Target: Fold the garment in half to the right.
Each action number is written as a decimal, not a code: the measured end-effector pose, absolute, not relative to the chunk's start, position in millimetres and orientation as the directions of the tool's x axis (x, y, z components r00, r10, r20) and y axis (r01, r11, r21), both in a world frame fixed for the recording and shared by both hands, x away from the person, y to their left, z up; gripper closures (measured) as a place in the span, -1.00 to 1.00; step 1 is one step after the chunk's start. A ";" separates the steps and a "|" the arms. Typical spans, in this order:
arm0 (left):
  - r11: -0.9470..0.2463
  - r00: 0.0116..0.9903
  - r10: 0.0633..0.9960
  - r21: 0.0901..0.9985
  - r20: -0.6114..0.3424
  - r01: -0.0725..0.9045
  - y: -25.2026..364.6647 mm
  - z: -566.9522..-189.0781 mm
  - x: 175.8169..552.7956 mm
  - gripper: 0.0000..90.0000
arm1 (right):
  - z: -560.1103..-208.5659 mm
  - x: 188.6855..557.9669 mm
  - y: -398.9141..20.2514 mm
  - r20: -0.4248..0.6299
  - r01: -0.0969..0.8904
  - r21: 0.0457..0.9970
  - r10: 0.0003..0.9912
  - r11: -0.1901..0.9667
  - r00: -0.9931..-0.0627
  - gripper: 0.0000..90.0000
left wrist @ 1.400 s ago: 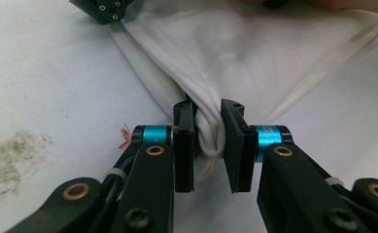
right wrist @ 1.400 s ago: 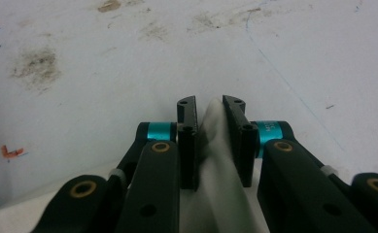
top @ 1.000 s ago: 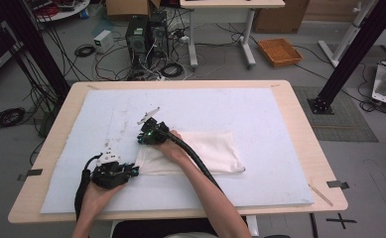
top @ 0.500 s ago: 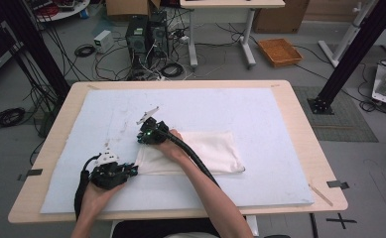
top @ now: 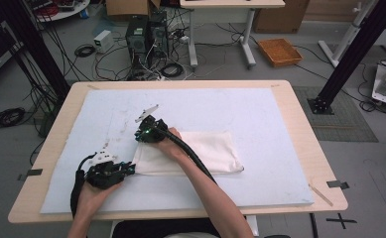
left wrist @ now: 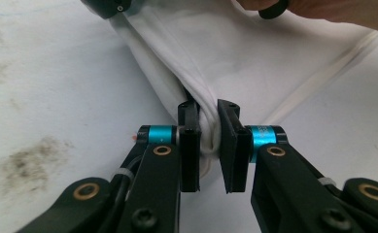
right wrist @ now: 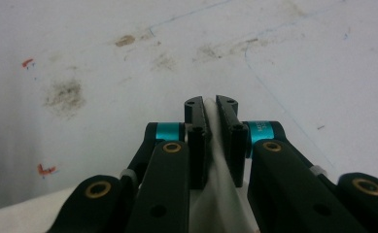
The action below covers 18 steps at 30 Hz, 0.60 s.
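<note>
White cloth (top: 195, 153), folded flat, lies on the pale mat (top: 260, 114) that covers the wooden table (top: 304, 129), a little left of the table's middle. We hold it at its two left corners. Our left gripper (top: 131, 167) sits at the near left corner, and in the left gripper view (left wrist: 209, 141) its two black jaws stand close together with a bunched fold of the fabric squeezed between them; the cloth fans out from there, away from the jaws. Our right gripper (top: 140, 135) is at the far left corner, the forearm lying across the cloth. In the right gripper view (right wrist: 210, 131) the jaws are nearly together and a thin edge of fabric rises between them, pinched, with the stained mat beyond the tips. Between the two grippers the left edge of the cloth runs taut.
</note>
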<state>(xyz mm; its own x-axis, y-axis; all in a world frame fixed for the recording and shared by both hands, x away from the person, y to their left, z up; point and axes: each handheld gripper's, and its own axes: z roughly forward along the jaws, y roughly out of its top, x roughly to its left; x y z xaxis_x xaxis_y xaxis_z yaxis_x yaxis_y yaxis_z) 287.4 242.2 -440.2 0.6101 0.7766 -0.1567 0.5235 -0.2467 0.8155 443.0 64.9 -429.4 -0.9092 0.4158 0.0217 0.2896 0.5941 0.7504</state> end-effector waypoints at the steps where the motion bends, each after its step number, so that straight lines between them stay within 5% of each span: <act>1: -0.244 0.610 0.777 0.817 -0.157 0.522 244.6 -438.9 287.3 0.78 | -428.8 443.1 66.0 0.023 0.290 0.754 0.418 0.589 -0.908 0.87; 18: -0.235 0.607 0.778 0.819 -0.165 0.523 290.8 -421.2 279.3 0.78 | -418.5 437.4 109.0 -0.002 0.241 0.763 0.375 0.600 -0.927 0.87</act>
